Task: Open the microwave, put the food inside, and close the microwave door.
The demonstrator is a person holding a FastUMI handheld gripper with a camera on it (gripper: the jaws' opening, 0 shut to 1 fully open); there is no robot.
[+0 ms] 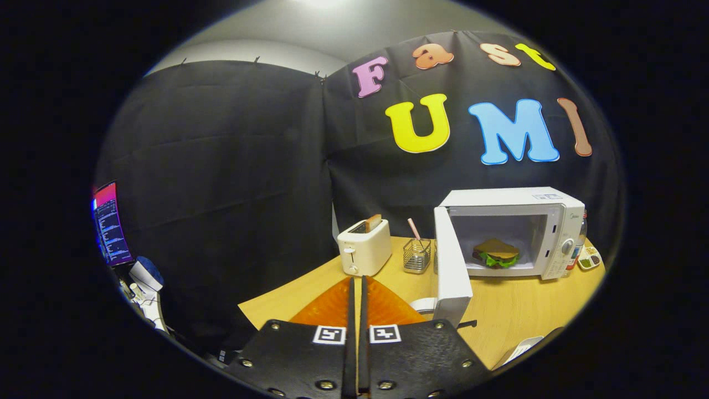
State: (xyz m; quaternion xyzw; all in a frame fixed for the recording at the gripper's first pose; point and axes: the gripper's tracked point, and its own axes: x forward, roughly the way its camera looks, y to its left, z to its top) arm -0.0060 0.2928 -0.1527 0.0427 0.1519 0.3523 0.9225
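Note:
A white microwave [515, 221] stands on the wooden table [526, 310], to the right of and beyond my fingers. Its door [451, 266] is swung wide open toward me. Inside the cavity lies a sandwich [496, 253] with green lettuce showing. My gripper [357, 285] is shut, the two fingers pressed together with nothing between them. The fingertips sit left of the open door's edge, a short way apart from it.
A white toaster [364, 246] with a slice of toast stands just beyond the fingers. A wire basket [416, 255] with a straw sits between toaster and microwave. A small dish [588, 258] lies right of the microwave. A monitor [111, 224] glows far left.

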